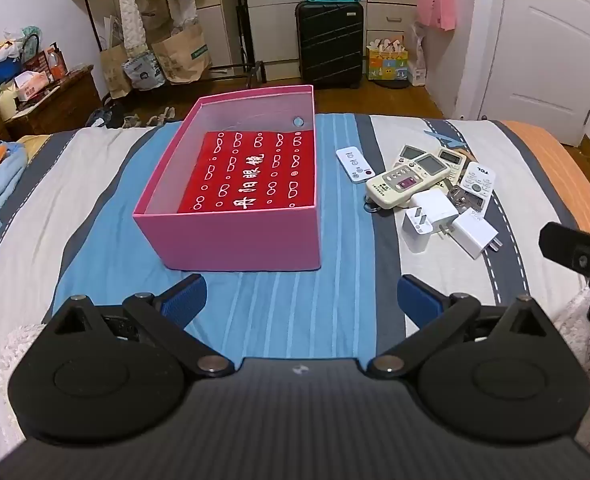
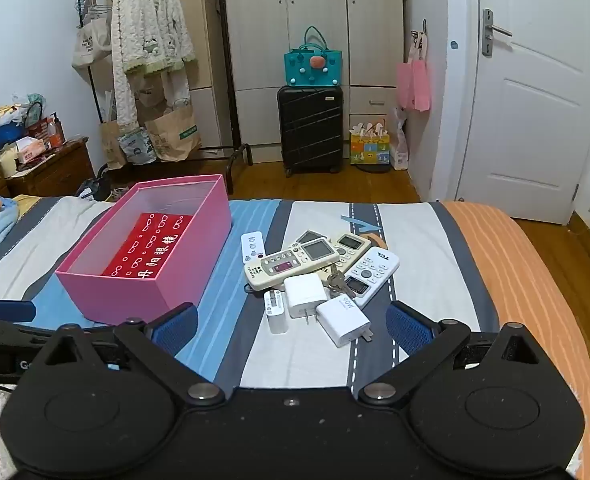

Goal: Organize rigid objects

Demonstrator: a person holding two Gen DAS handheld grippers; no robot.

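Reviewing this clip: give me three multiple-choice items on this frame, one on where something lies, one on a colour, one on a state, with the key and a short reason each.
1. Where do the remotes and chargers lie?
A. inside the box
B. on the bed beside the box
C. on the floor

2. What colour is the box outside?
A. pink
B. green
C. black

3. How do the right tool's jaws stand?
A. shut on a charger
B. shut on nothing
C. open, holding nothing

Key: B, the pile of remotes and chargers sits on the bed, apart from the box; A, its outer walls are pink; C, the right tool shows its blue pads wide apart, above the bed with nothing between them.
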